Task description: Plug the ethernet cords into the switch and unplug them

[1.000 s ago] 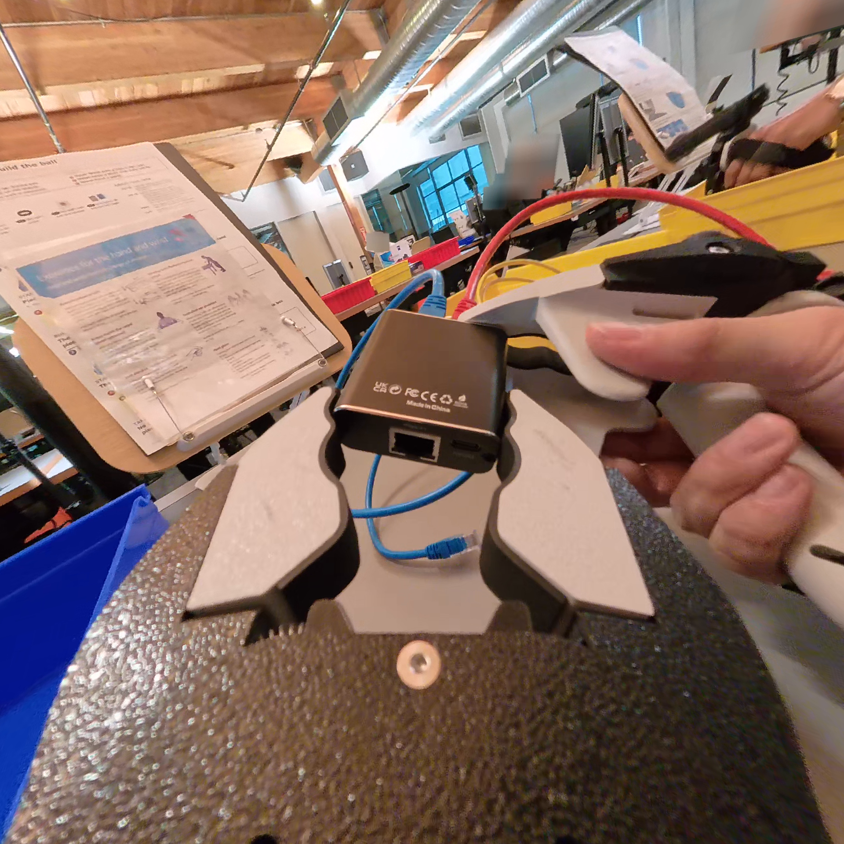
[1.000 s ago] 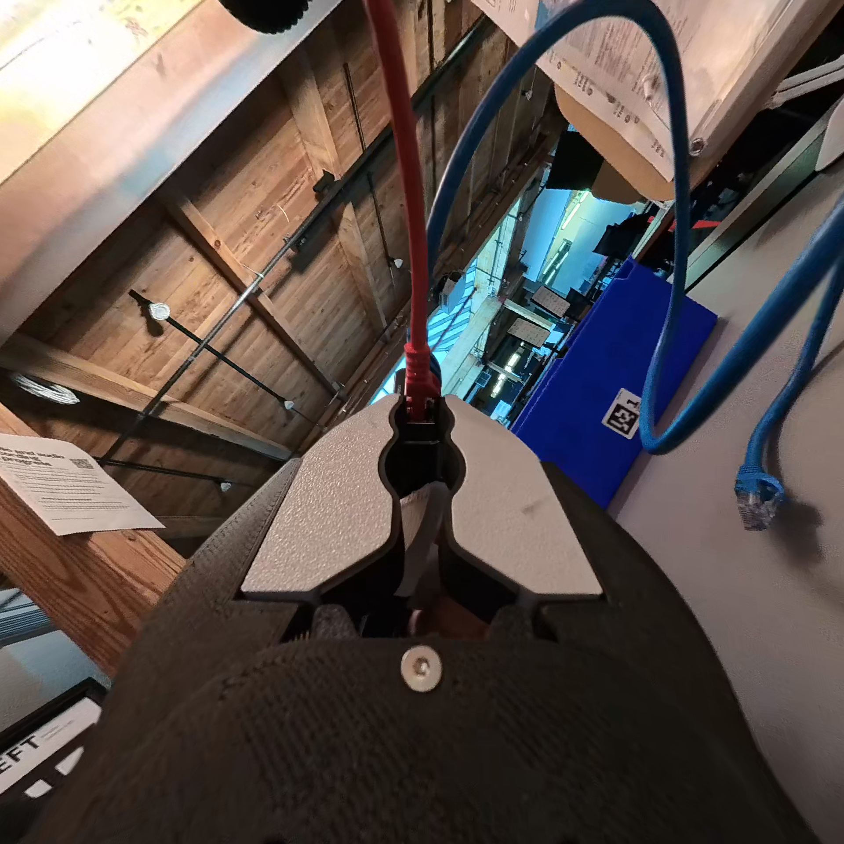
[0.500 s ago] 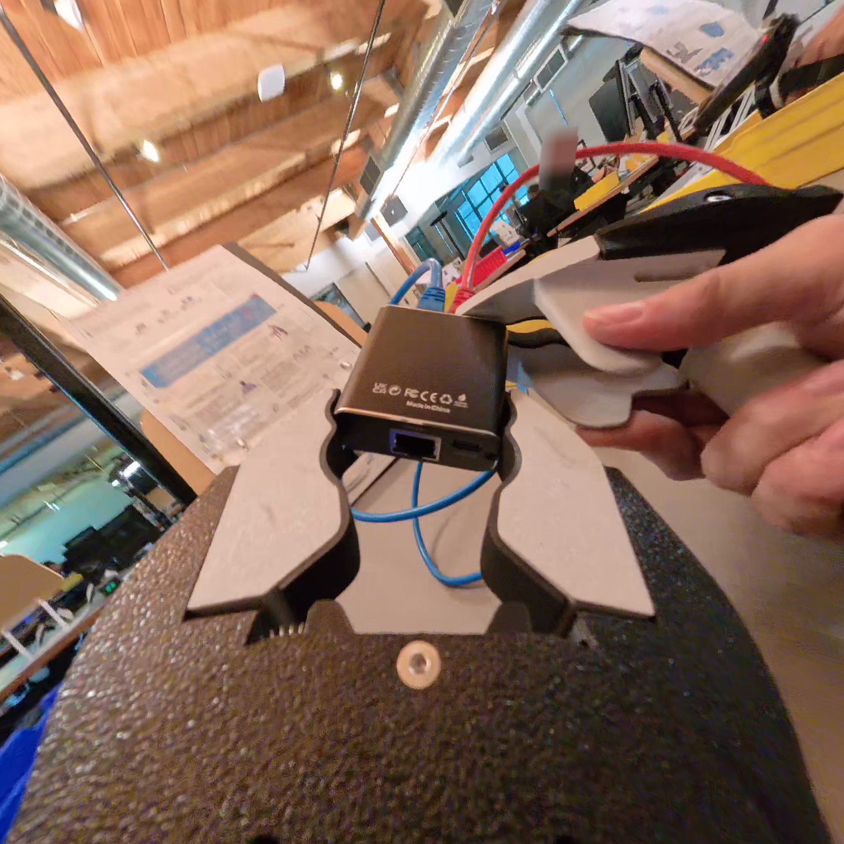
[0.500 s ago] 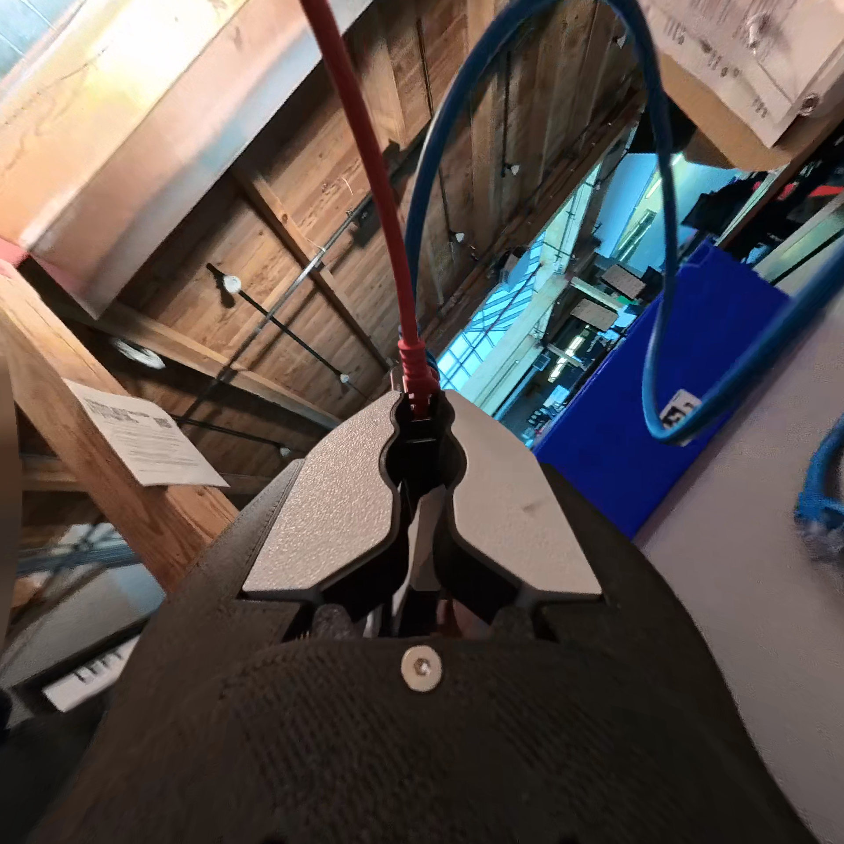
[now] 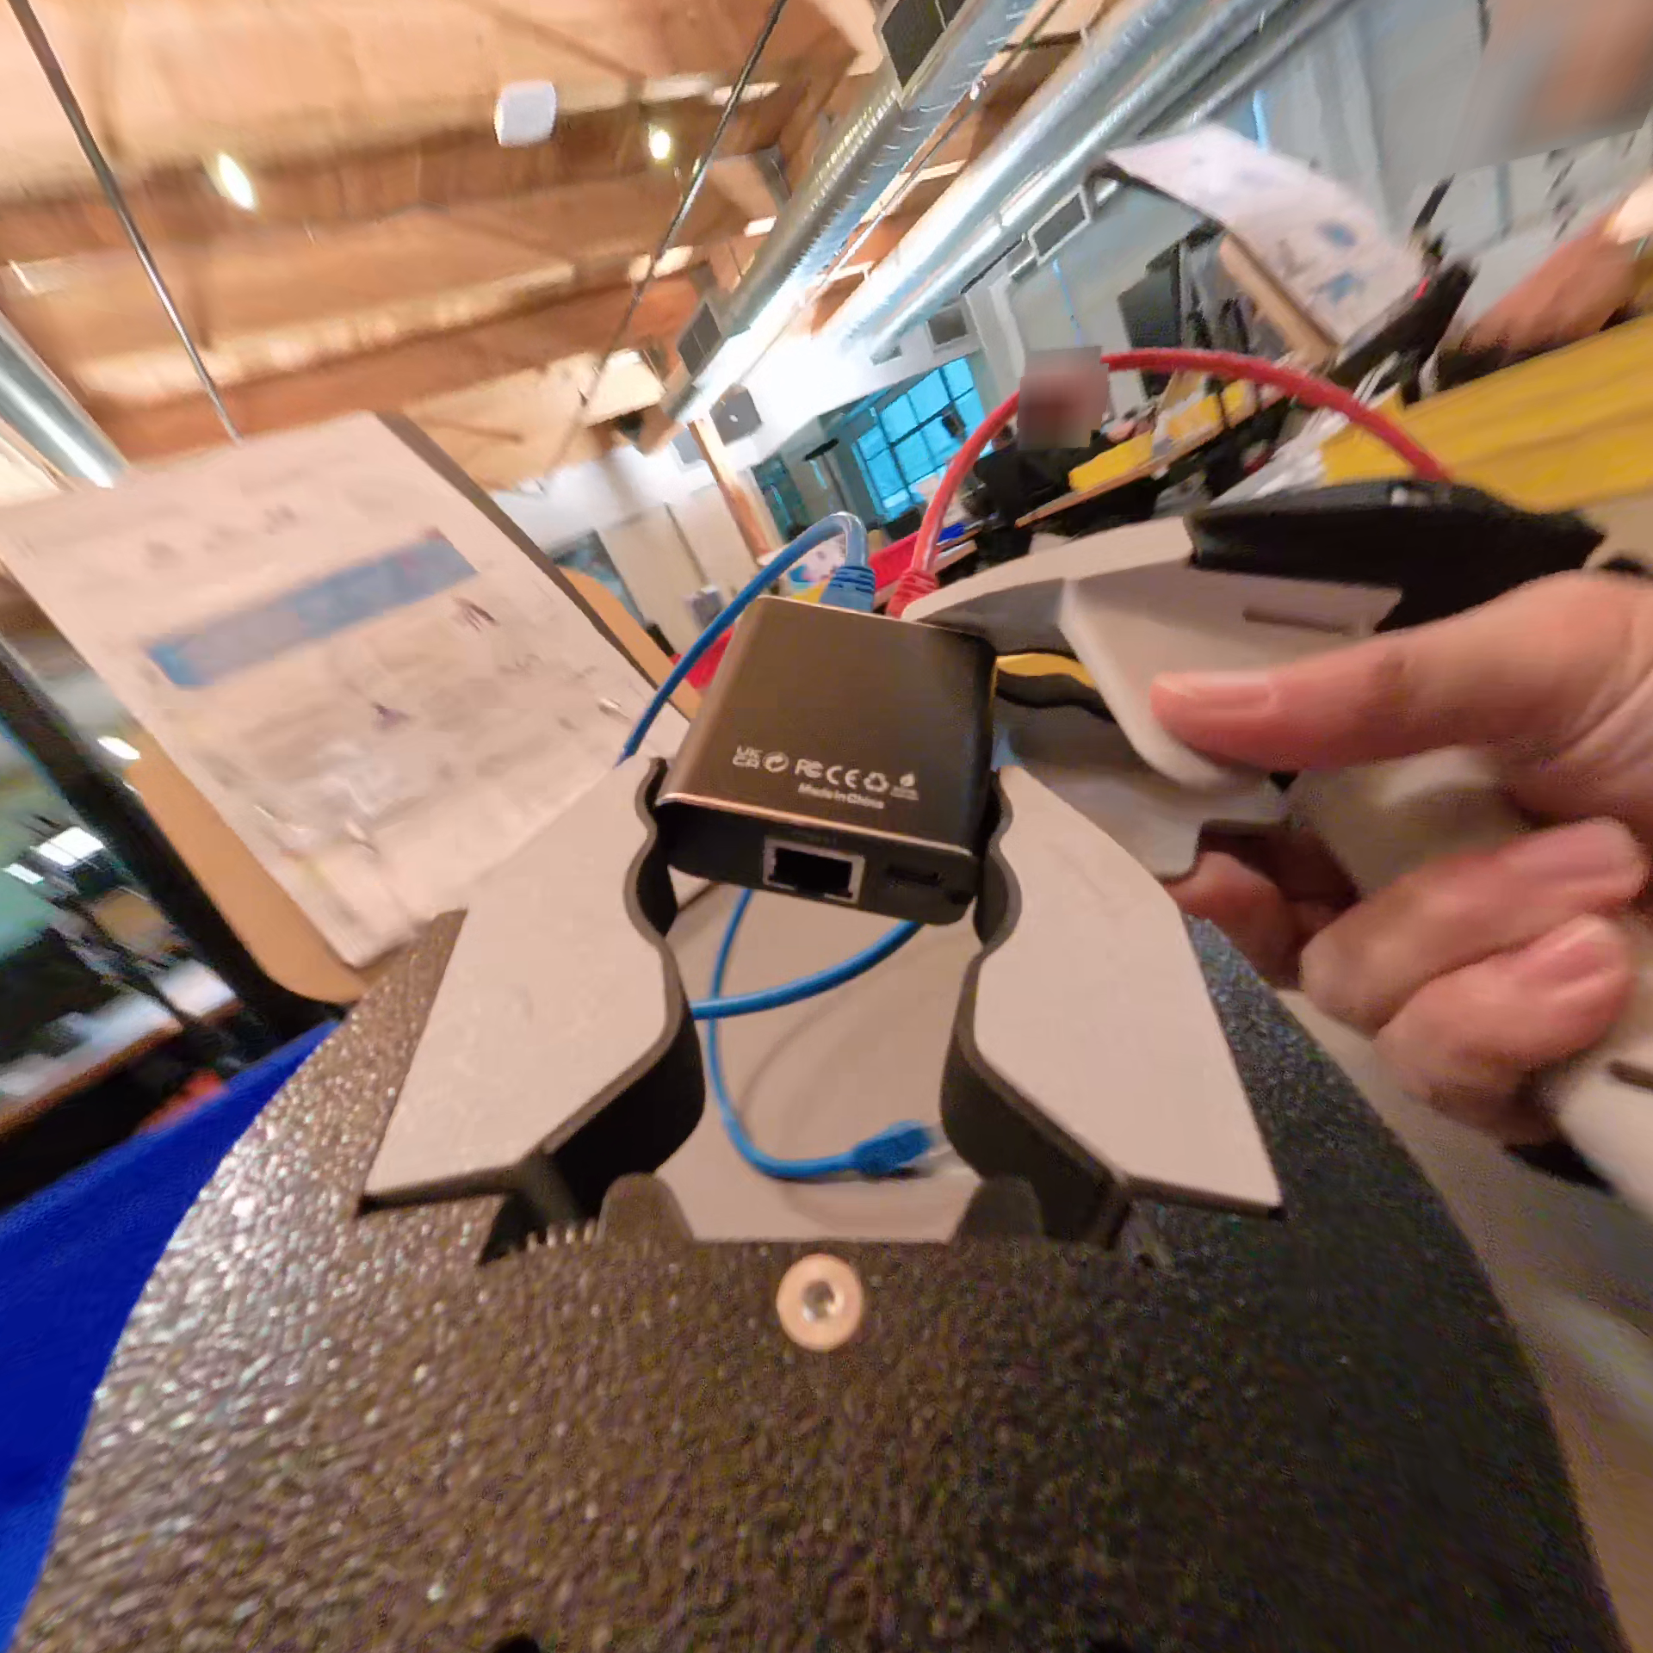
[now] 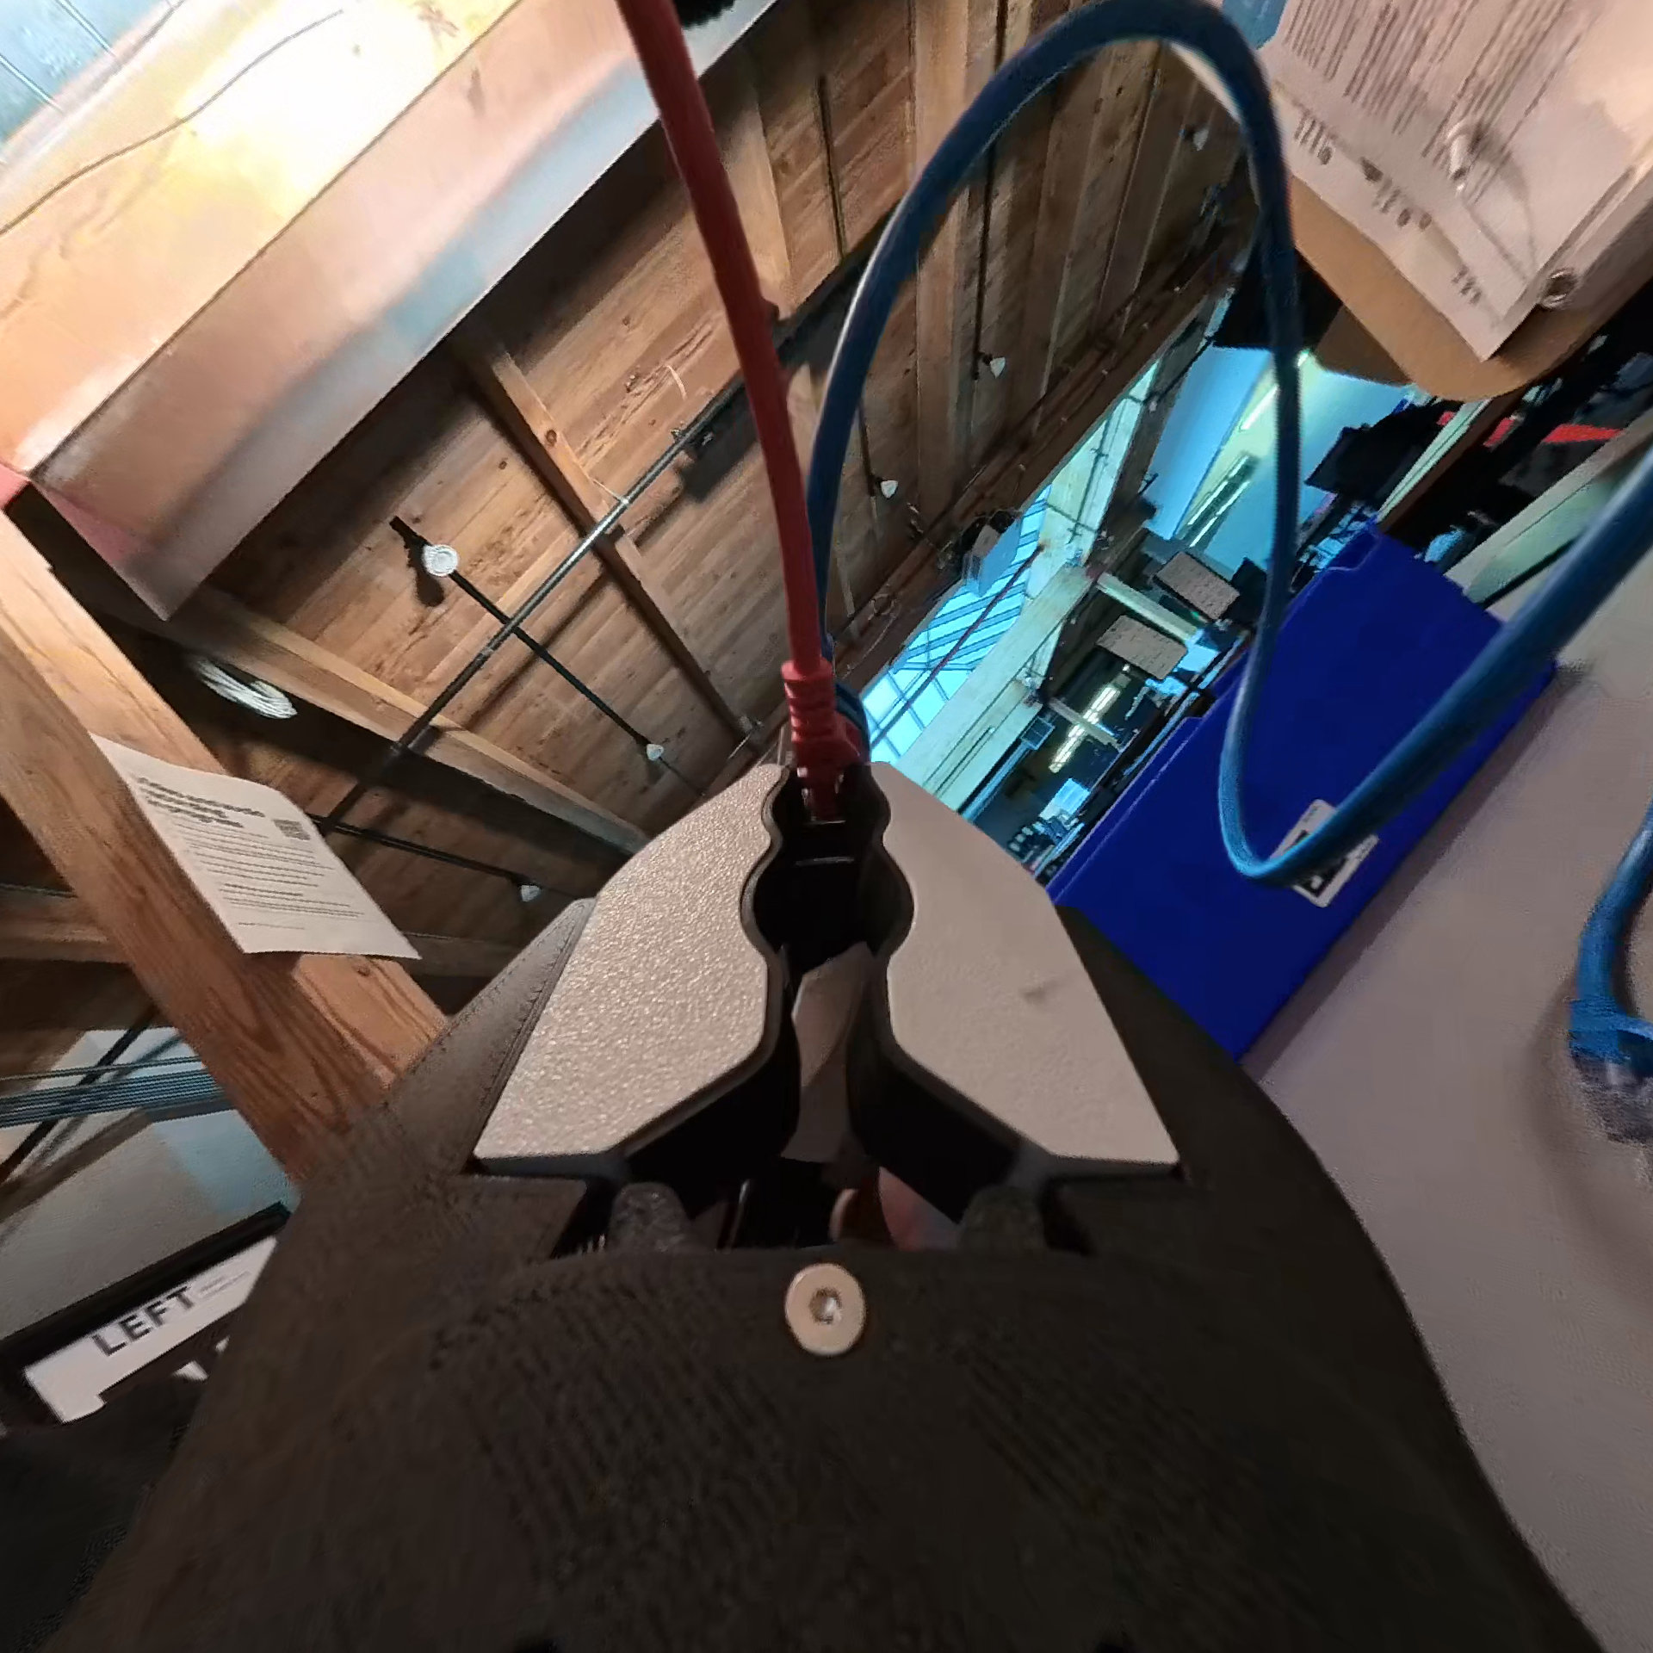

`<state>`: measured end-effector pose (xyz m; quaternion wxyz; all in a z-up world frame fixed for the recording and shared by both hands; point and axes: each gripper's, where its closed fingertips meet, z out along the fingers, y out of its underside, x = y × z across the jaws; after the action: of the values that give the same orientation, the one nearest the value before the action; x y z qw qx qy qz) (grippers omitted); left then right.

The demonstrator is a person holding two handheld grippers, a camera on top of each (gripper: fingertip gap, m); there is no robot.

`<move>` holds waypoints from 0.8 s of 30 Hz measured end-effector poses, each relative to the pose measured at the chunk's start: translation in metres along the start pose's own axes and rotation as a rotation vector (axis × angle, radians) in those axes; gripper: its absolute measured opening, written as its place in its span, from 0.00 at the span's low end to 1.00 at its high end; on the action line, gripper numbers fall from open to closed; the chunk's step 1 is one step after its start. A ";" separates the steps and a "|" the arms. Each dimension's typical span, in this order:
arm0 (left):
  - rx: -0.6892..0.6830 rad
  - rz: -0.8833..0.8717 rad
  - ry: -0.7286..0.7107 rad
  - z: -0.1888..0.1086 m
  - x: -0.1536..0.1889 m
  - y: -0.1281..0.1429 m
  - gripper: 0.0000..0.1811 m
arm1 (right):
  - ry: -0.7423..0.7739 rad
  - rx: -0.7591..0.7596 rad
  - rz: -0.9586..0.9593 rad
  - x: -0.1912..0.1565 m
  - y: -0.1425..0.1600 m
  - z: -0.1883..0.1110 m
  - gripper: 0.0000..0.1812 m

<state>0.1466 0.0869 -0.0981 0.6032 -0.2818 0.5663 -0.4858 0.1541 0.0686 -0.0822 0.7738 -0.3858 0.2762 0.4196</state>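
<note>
Left gripper (image 5: 827,859) jaws closed onto the black switch (image 5: 841,724), gripping its two sides, holding it up off the grey surface (image 5: 805,1199). Near face of the switch shows one empty port and a small slot beside it. Far side has the blue cord (image 5: 845,586) and the red cord (image 5: 917,581) both going in, side by side.

Blue cord loops under the switch and its free plug end (image 5: 894,1149) lies on the surface between the left jaws; same plug shows blurred at the right edge of the right wrist view (image 6: 1610,1046).

Right gripper (image 6: 827,805) jaws nearly fully closed, pinching the red cord's plug (image 6: 818,751) at the tips; the red cord runs up out of frame. In the left view the right gripper (image 5: 1029,617) sits just right of the switch with a hand (image 5: 1449,850) wrapped on its grip, tips at the switch's far edge. Whether the red plug is fully seated: cannot tell, hidden behind the switch.

Blue bin (image 6: 1270,859) on the surface edge, also at lower left of the left view (image 5: 80,1252). Clipboard with printed sheet (image 5: 340,662) stands tilted left of the switch. Wood ceiling overhead. Left view is somewhat motion-blurred.
</note>
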 end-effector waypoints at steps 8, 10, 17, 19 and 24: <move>-0.061 0.091 -0.080 -0.003 -0.007 0.011 0.36 | 0.043 -0.032 -0.225 -0.001 -0.037 -0.008 0.06; -0.059 0.015 -0.072 -0.001 -0.010 0.011 0.36 | 0.088 -0.110 -0.415 -0.010 -0.037 -0.006 0.06; -0.109 -0.176 -0.078 -0.005 -0.035 0.037 0.36 | 0.300 -0.367 -0.617 -0.006 -0.090 -0.040 0.06; -0.119 -0.202 -0.073 -0.005 -0.038 0.041 0.36 | 0.336 -0.436 -0.568 -0.004 -0.113 -0.055 0.06; -0.125 -0.173 -0.055 -0.005 -0.034 0.041 0.36 | 0.435 -0.563 -0.334 0.016 -0.174 -0.085 0.06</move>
<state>0.1571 0.1343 -0.1217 0.5556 -0.3798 0.5523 -0.4919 0.3033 -0.0564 -0.0775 0.6188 -0.7025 0.2414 0.2556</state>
